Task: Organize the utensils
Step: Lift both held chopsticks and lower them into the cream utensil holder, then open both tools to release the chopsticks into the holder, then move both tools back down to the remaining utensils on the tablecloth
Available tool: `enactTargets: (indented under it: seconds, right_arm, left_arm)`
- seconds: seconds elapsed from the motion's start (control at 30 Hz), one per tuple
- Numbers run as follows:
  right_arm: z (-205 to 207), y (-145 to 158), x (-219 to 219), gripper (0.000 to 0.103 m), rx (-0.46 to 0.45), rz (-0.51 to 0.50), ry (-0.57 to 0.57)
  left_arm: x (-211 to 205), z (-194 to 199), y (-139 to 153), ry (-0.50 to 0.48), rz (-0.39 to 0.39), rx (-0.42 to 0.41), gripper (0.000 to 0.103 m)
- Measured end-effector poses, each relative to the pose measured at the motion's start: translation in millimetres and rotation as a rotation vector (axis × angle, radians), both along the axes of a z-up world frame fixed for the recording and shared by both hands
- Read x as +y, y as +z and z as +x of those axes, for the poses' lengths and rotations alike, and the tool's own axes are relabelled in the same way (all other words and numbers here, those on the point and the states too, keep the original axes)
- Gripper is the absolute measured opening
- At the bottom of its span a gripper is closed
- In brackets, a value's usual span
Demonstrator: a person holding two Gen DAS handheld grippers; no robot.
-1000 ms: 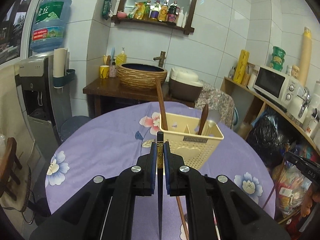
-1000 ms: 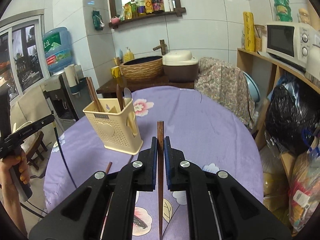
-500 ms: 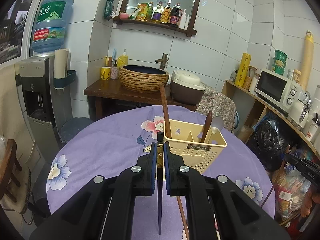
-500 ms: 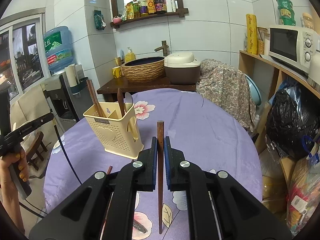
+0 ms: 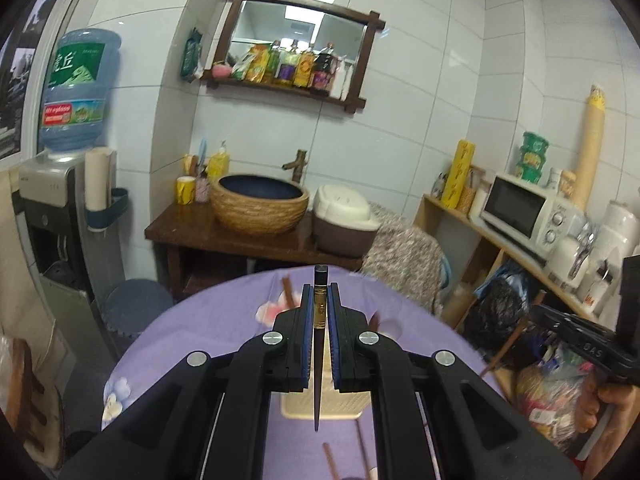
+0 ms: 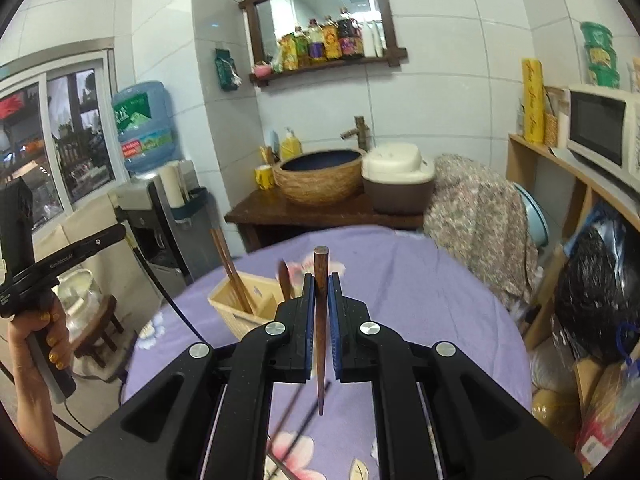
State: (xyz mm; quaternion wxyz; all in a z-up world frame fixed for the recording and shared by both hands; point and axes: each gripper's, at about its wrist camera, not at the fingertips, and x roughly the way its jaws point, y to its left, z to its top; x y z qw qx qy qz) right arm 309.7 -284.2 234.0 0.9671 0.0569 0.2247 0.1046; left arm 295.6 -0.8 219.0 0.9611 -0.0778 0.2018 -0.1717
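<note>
The left gripper [image 5: 320,300] is clenched on a black chopstick [image 5: 319,344] standing upright at frame centre, its tip hanging low in front of the cream holder [image 5: 348,404] on the purple table [image 5: 208,328]. The right gripper [image 6: 320,292] is clenched on a brown chopstick [image 6: 321,320], also upright at centre; the holder [image 6: 236,308] sits left of it, with chopsticks [image 6: 232,276] inside.

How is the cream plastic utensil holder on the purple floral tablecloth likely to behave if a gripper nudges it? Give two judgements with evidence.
The cream plastic utensil holder is probably light, being thin perforated plastic, so it may slide on the purple floral tablecloth. The tall brown chopsticks leaning out of it raise its weight, so a high push might tip it.
</note>
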Motion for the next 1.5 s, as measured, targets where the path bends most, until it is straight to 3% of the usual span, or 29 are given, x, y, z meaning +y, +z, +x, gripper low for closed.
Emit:
enactTargets:
  seconds: [0.2,0.33,0.47,0.73,0.9,1.17,1.23,1.27,1.3,1.33,1.37,1.5]
  right_arm:
    - [35.2,72.0,23.9,0.008,-0.07,0.01,0.004]
    - [58.4,80.1,34.7,0.008,-0.076,0.027,-0.017]
    - [78.1,59.1,50.1,0.008,-0.061,0.003,-0.035]
    - [105.6,-17.7,61.7,0.008,0.052,0.002,-0.048]
    - [110.7,-49.5,63.5,0.008,0.101,0.011,-0.047]
    - [116.5,-69.0,59.4,0.008,0.108,0.04,-0.048]
    - [115.5,-74.5,59.6,0.014,0.105,0.029,-0.047]
    - [113.3,-77.3,59.3,0.02,0.101,0.023,-0.048]
    - [109.4,-79.3,58.2,0.039,0.092,0.024,-0.049]
    - [105.8,-80.6,56.1,0.049,0.079,0.029,-0.05]
    - [100.7,-83.3,54.4,0.049,0.07,0.026,-0.054]
    - [82.8,-98.9,50.6,0.049,0.088,-0.008,-0.068]
  left_arm:
    - [-12.7,17.5,56.6,0.019,0.024,-0.086,0.008]
    - [-20.1,38.1,62.7,0.052,0.015,-0.101,0.008]
    - [-25.0,56.8,42.9,0.074,0.025,-0.083,0.008]
    - [-32.7,81.2,-33.3,0.078,0.023,0.042,0.008]
    - [-34.5,85.7,-69.4,0.074,0.035,0.104,0.008]
    - [-38.8,93.5,-95.0,0.061,0.038,0.165,0.007]
    - [-40.1,90.4,-94.8,0.058,0.04,0.165,0.009]
    - [-40.8,87.4,-94.5,0.055,0.041,0.162,0.017]
    - [-40.8,81.6,-93.7,0.044,0.038,0.152,0.036]
    - [-40.8,76.5,-93.2,0.039,0.036,0.143,0.046]
    - [-40.8,68.5,-93.1,0.035,0.038,0.126,0.057]
    - [-42.1,39.9,-103.6,0.019,0.09,0.115,0.064]
